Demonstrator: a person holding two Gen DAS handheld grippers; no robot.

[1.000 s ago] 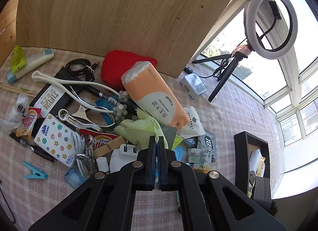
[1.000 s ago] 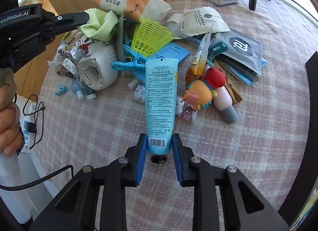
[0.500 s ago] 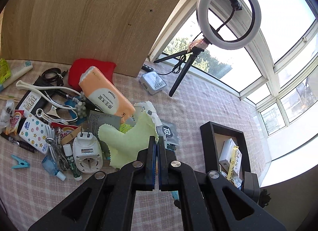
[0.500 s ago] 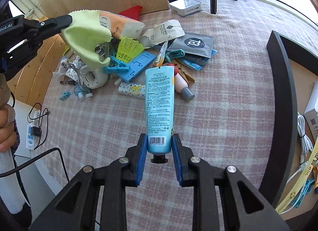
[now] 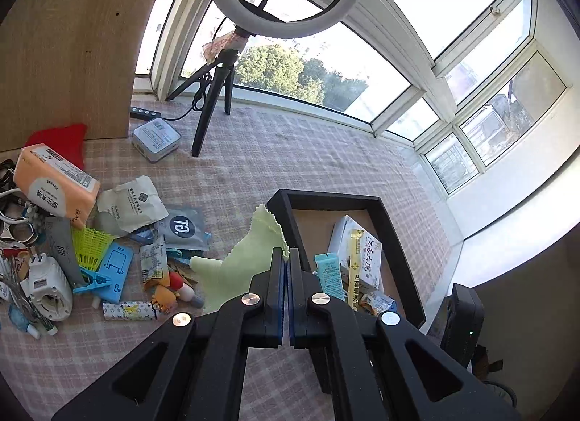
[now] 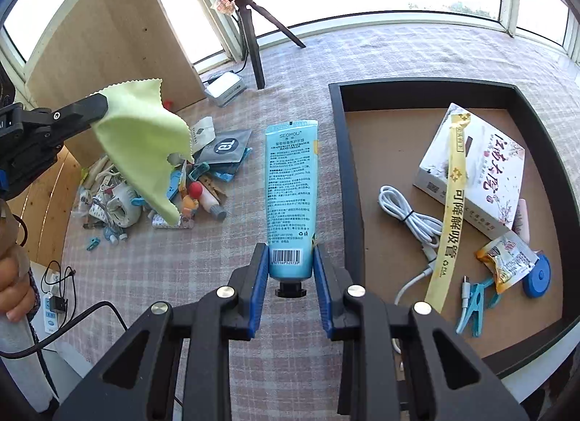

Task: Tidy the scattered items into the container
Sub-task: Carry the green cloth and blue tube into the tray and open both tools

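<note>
My left gripper (image 5: 289,258) is shut on a light green cloth (image 5: 239,261), which hangs in the air left of the black tray (image 5: 290,218). It also shows in the right wrist view (image 6: 145,138), held by the left gripper (image 6: 103,104). My right gripper (image 6: 291,258) is shut on a blue hand cream tube (image 6: 291,189), held above the tablecloth just left of the tray's left wall (image 6: 348,167). The tube's tip (image 5: 328,272) shows in the left wrist view over the tray.
The tray holds a white box (image 6: 478,174), a white cable (image 6: 409,218), a yellow straw packet (image 6: 451,211), a snack packet and a blue clip. A pile of scattered items (image 5: 90,240) lies left. A ring light tripod (image 5: 217,95) and wooden board (image 5: 65,58) stand behind.
Both grippers have swung right, away from the pile and toward the tray. The cloth and the tube have come along, and the tray now fills more of both views.
</note>
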